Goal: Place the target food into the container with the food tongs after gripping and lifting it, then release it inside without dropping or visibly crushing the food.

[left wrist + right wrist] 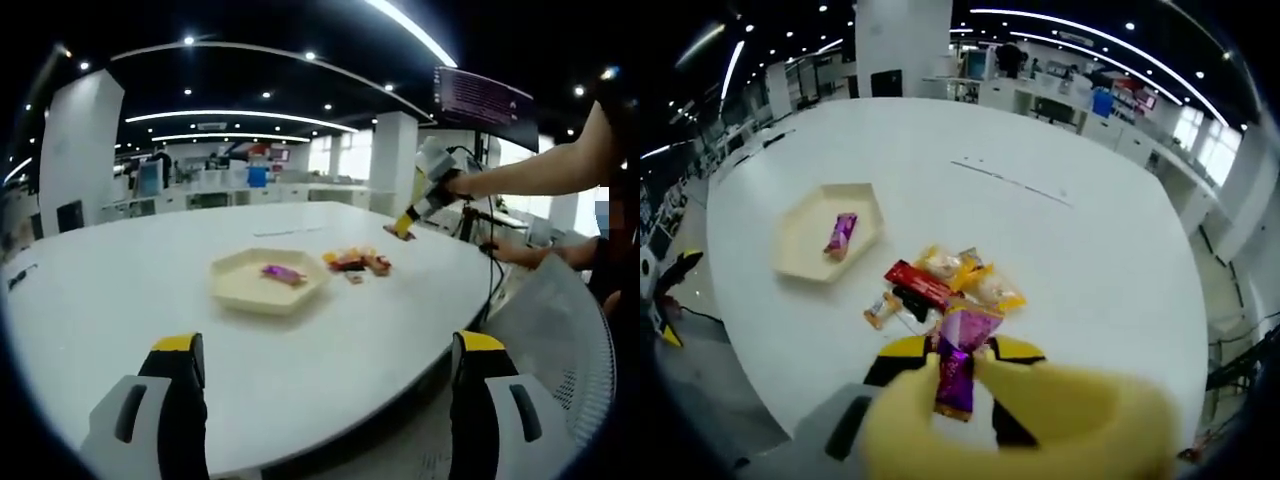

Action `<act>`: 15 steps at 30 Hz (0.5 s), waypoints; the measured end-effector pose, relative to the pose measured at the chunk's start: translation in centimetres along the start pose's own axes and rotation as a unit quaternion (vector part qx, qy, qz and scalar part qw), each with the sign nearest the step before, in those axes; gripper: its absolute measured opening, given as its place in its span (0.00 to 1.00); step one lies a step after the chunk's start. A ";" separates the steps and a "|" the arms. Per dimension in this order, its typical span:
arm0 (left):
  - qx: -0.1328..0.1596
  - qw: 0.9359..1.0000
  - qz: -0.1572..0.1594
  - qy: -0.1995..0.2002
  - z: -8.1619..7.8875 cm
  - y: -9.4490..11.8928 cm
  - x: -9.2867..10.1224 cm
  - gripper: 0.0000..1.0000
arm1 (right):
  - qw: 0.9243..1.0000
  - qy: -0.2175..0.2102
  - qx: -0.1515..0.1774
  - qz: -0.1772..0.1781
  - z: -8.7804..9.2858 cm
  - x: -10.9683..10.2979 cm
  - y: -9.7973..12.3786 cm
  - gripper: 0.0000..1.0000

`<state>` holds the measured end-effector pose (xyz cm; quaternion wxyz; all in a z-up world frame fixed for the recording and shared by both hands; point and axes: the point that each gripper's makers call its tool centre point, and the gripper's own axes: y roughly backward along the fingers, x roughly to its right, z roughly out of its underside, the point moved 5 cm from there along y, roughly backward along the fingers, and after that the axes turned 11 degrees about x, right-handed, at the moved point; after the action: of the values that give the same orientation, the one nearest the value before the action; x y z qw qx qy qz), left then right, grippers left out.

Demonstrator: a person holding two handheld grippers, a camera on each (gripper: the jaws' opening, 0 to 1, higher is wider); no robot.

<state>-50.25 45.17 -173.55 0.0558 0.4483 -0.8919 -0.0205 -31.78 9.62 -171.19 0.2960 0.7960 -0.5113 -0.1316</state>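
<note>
A cream hexagonal tray (pixel 235 285) (pixel 800 215) lies on the white table and holds one purple snack packet (pixel 283 272) (pixel 840 235). Beside it sits a pile of wrapped snacks (pixel 357 262) (pixel 940 285). My right gripper (pixel 955 352) (pixel 412 210) is shut on yellow food tongs (pixel 1040 415), and the tongs pinch a second purple packet (pixel 958 365) in the air above the near side of the pile. My left gripper (pixel 330 345) hangs open over the table's near edge, well short of the tray, with nothing between its jaws.
A person's arm (pixel 530 165) reaches in from the right above the table (pixel 120 280). A mesh chair back (pixel 560 340) stands at the table's right edge. A thin dark line (pixel 1010 180) lies on the table beyond the pile. Office desks fill the background.
</note>
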 end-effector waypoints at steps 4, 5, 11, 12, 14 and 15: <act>0.001 1.000 0.001 0.000 0.0 0.0 0.0 0.99 | 1.000 0.009 0.006 -0.011 -1.4 -1.3 -0.7 0.22; 0.002 1.000 0.000 0.001 0.0 0.0 0.0 0.99 | 1.000 0.010 0.007 -0.013 -1.7 -1.6 -0.9 0.22; 0.007 1.000 -0.004 0.002 -0.1 0.1 -0.2 0.99 | 0.999 0.021 0.016 -0.031 -3.7 -3.9 -2.0 0.22; 0.007 1.000 -0.003 0.002 -0.1 0.1 -0.2 0.99 | 0.999 0.023 0.017 -0.034 -3.9 -4.2 -2.2 0.22; 0.007 1.000 -0.003 0.002 -0.1 0.2 -0.2 0.99 | 0.999 0.026 0.020 -0.041 -4.5 -5.0 -2.7 0.22; 0.008 1.000 -0.003 0.003 -0.1 0.2 -0.2 0.99 | 0.998 0.028 0.022 -0.044 -4.9 -5.5 -2.9 0.22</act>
<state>-50.27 45.40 -173.44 0.0545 0.4516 -0.8904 -0.0124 -29.52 17.03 -169.59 0.2862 0.8276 -0.4699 -0.1110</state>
